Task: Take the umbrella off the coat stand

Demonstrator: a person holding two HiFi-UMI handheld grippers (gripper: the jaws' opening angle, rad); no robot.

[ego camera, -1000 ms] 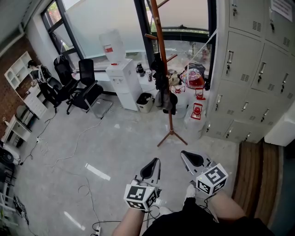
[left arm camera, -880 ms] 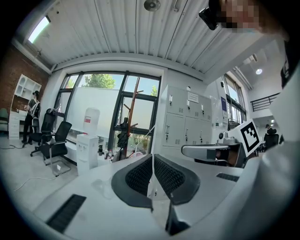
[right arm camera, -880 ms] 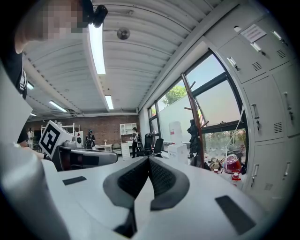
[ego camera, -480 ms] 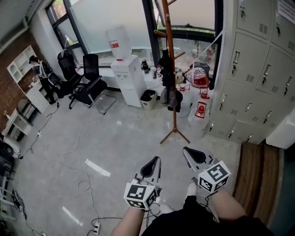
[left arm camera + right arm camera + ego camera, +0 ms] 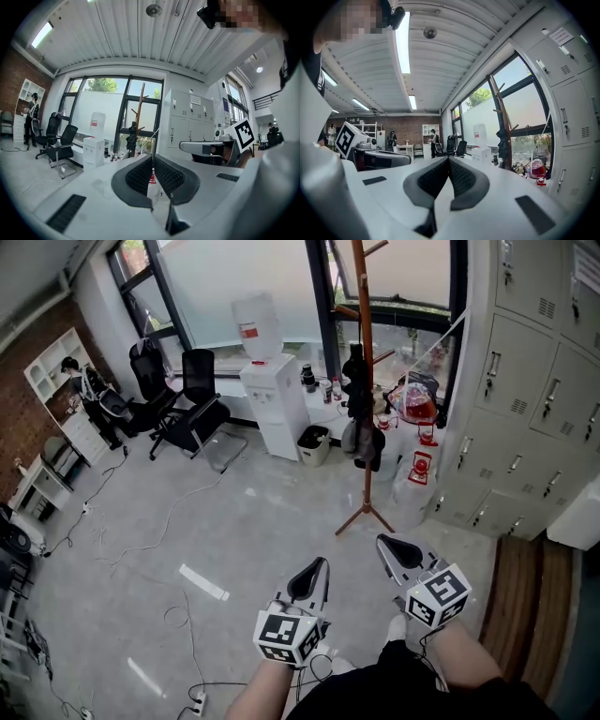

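Note:
A tall brown wooden coat stand [image 5: 365,456] rises by the window, across the floor from me. A folded black umbrella [image 5: 355,382] hangs on it about halfway up, with more dark fabric just below. The left gripper view shows the coat stand [image 5: 139,108] and umbrella [image 5: 132,140] small and far off. In the right gripper view the coat stand [image 5: 497,110] and umbrella [image 5: 503,143] appear to the right. My left gripper [image 5: 317,567] and right gripper [image 5: 388,544] are held low in front of me, side by side. Both are shut with nothing in them and are well short of the stand.
A white water dispenser [image 5: 277,399] and a small bin [image 5: 314,444] stand left of the coat stand. Red bags and bottles [image 5: 418,407] sit at its right. Grey lockers [image 5: 534,418] line the right wall. Black office chairs [image 5: 192,413] and loose cables [image 5: 164,521] lie left.
The head view has drawn nearer to the coat stand, which now sits a little further right and lower in the picture. Both grippers stay shut and empty in front of me.

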